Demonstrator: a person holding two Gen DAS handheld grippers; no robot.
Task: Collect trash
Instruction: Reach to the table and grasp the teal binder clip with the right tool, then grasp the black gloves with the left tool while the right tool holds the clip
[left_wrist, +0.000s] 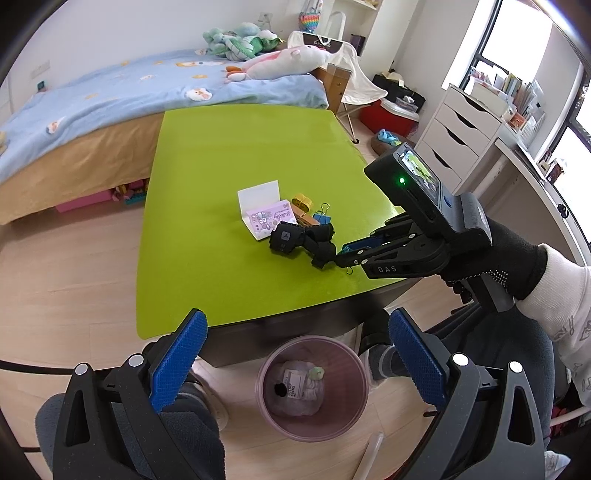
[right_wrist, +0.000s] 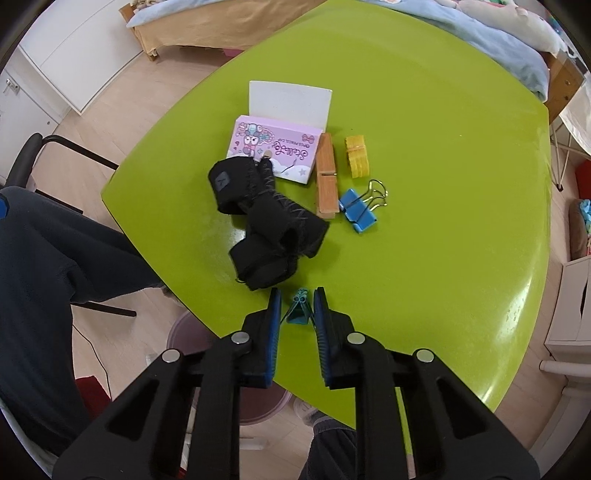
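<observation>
On the green table, the right gripper pinches a small teal clip. Over the pink bin on the floor, the left gripper hangs wide open, holding nothing.

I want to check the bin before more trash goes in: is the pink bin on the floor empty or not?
Not empty. The left wrist view looks down into the pink bin, and a crumpled clear bag with a white label lies at its bottom. It is far from full.

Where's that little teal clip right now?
In the right wrist view, the teal clip sits between the right gripper's jaws near the green table's edge, just below the black wrap.
</observation>
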